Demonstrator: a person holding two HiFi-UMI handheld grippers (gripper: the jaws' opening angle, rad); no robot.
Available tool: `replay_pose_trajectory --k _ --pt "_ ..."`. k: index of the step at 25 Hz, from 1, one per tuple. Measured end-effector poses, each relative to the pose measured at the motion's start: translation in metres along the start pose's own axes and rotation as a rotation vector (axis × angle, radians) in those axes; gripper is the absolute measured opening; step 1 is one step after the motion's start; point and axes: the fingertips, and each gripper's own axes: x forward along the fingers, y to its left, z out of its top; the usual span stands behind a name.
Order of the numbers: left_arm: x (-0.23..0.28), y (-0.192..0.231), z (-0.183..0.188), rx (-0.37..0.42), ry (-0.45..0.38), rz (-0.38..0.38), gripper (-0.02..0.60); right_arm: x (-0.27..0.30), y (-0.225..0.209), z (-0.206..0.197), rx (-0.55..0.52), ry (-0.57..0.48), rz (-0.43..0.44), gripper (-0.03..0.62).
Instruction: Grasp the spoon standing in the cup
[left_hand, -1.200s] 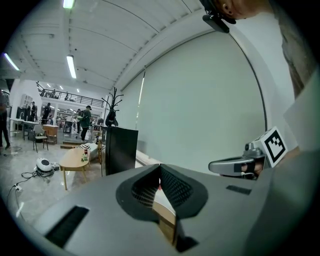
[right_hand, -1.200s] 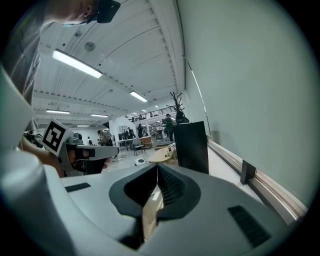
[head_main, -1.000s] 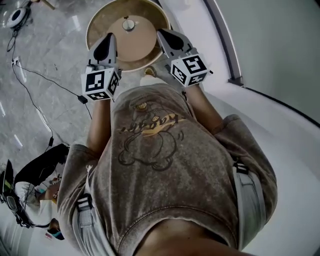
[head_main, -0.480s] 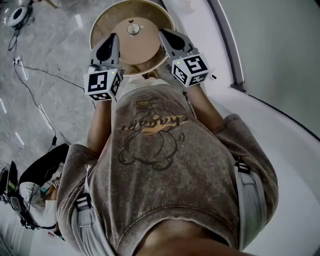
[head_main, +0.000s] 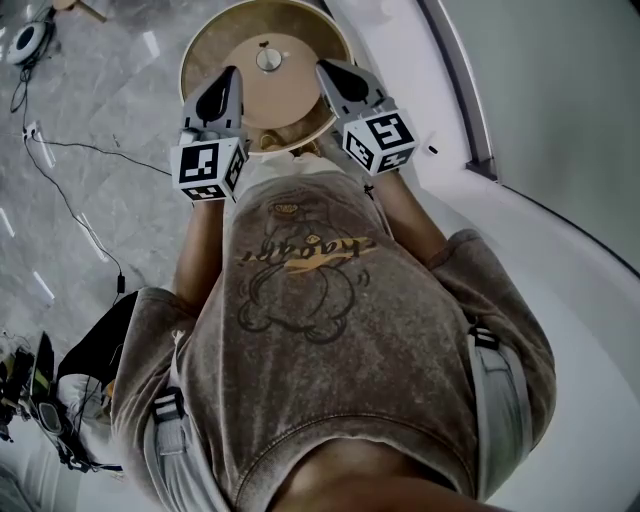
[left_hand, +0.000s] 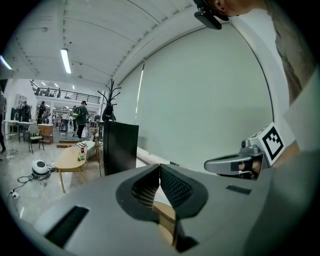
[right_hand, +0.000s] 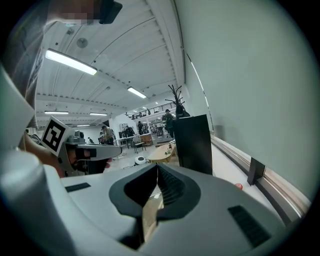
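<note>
A small pale cup stands at the middle of a round wooden table; the spoon in it is too small to make out. My left gripper hovers over the table's near left part, its jaws shut with nothing in them. Over the near right part my right gripper is also shut and holds nothing. The cup lies ahead, between the two, apart from both. Each gripper view shows the other gripper beside it.
The person's torso fills the lower head view. A white wall and a rail run along the right. Cables trail over the marble floor on the left. A black cabinet, a coat stand and a low table stand further off.
Both grippers have moved forward together over the round table. The table and cup now sit nearer in the head view. The jaws have stayed shut.
</note>
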Motion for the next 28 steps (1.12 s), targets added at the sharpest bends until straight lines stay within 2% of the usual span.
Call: replay_pose_trajectory --k 9,14,19,28 --pt "0.034 0.009 -0.03 0.0 0.034 -0.034 0.017 0.03 -0.021 -0.023 0.025 0.021 -0.016 0.018" --pt "0.059 0.038 -0.049 -0.02 0.058 -0.047 0.018 0.069 -0.032 -0.036 0.029 0.053 -0.043 0.018" --pt "0.098 0.074 -0.08 -0.025 0.088 -0.039 0.018 0.115 -0.052 -0.059 0.043 0.09 -0.063 0.018" --pt "0.14 0.101 -0.144 -0.036 0.102 -0.062 0.018 0.159 -0.073 -0.109 0.068 0.106 -0.092 0.018"
